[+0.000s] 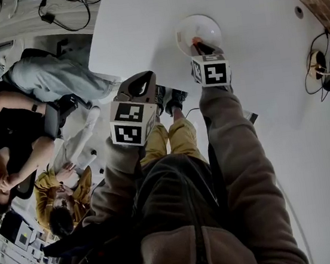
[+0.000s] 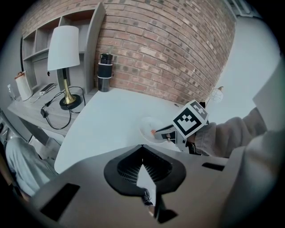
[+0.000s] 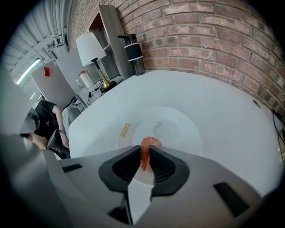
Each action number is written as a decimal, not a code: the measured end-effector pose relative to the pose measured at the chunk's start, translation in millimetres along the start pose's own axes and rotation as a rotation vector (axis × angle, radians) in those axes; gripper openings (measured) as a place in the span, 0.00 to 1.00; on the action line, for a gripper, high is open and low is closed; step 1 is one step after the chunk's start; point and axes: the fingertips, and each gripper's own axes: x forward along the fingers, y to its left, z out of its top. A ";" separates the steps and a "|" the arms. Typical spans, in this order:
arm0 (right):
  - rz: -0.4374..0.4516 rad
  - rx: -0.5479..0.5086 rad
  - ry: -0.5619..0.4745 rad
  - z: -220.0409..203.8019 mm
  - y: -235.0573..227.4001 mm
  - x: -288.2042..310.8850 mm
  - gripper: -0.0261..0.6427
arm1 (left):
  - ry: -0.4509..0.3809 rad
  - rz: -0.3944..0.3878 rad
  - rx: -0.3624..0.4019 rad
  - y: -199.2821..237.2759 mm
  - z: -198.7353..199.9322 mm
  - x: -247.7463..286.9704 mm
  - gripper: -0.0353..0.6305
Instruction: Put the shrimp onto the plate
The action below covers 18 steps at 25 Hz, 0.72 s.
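Note:
A white plate (image 1: 205, 27) sits on the white round table (image 1: 138, 23). My right gripper (image 1: 201, 46) hovers over the plate's near rim, shut on an orange shrimp (image 1: 197, 40). In the right gripper view the shrimp (image 3: 144, 156) hangs pinched between the black pads (image 3: 162, 167), its curled end poking out above the plate (image 3: 178, 129). My left gripper (image 1: 143, 78) floats at the table's near edge, left of the plate, shut and holding nothing. Its own view shows the jaws (image 2: 142, 149) closed, with the right gripper (image 2: 158, 132), the shrimp (image 2: 153, 132) and the plate (image 2: 147, 124) beyond.
A brick wall (image 3: 213, 40) runs behind the table. A black bottle (image 2: 104, 71) and a white lamp (image 2: 63, 49) stand at the far side. A yellow label (image 3: 124, 129) lies beside the plate. Cables (image 1: 324, 71) lie at the right. A seated person (image 1: 10, 149) is left of the table.

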 end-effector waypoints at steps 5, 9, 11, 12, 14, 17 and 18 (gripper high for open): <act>0.004 0.001 -0.010 -1.4 -1.5 0.3 0.12 | -0.003 0.012 -0.010 3.3 -1.5 -2.6 0.06; 0.015 0.000 -0.044 3.0 0.9 -2.9 0.12 | -0.004 0.024 -0.014 8.0 -4.0 -5.6 0.06; 0.016 0.001 -0.056 4.0 2.0 -5.2 0.12 | -0.004 0.027 -0.018 9.4 -5.1 -6.3 0.06; 0.014 0.002 -0.063 4.6 2.4 -7.2 0.12 | -0.004 0.029 -0.020 9.7 -5.2 -7.0 0.06; 0.007 0.008 -0.085 6.8 2.9 -15.2 0.12 | -0.008 0.031 -0.019 8.8 -3.6 -9.8 0.06; -0.004 0.020 -0.139 13.2 4.9 -38.1 0.12 | -0.029 0.036 -0.003 4.5 4.2 -17.0 0.06; -0.001 0.021 -0.159 16.6 6.8 -47.5 0.12 | -0.043 0.038 0.005 3.1 9.2 -19.0 0.06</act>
